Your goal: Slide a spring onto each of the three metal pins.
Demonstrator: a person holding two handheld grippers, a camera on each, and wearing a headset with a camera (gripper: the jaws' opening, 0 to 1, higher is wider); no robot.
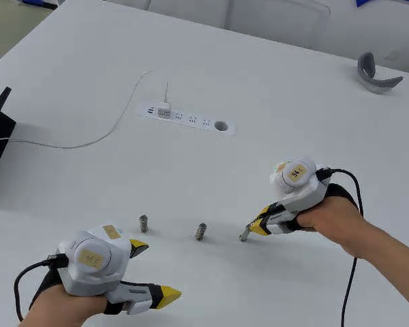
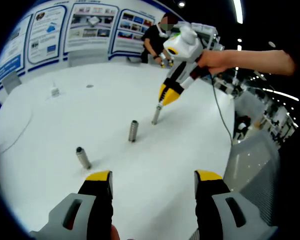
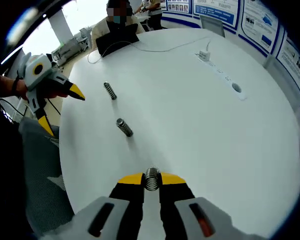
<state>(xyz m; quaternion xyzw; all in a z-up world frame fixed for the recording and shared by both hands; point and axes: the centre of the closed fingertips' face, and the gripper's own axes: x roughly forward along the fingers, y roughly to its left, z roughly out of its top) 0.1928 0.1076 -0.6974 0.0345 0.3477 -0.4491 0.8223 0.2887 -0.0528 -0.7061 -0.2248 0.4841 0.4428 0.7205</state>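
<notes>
Now the right gripper clamps a spring upright on the surface, apparently seating it, while the left gripper hovers, jaws apart.

Your table is plain white. Left gripper, lower left, and right gripper, centre right: white shells, grey necks, yellow tips edged black. Left spring, middle spring, right spring: all ribbed dull silver. Upper right, a grey curved piece; a white power strip above centre.

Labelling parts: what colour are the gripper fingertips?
Yellow; best seen on the left gripper, left gripper view.
</notes>
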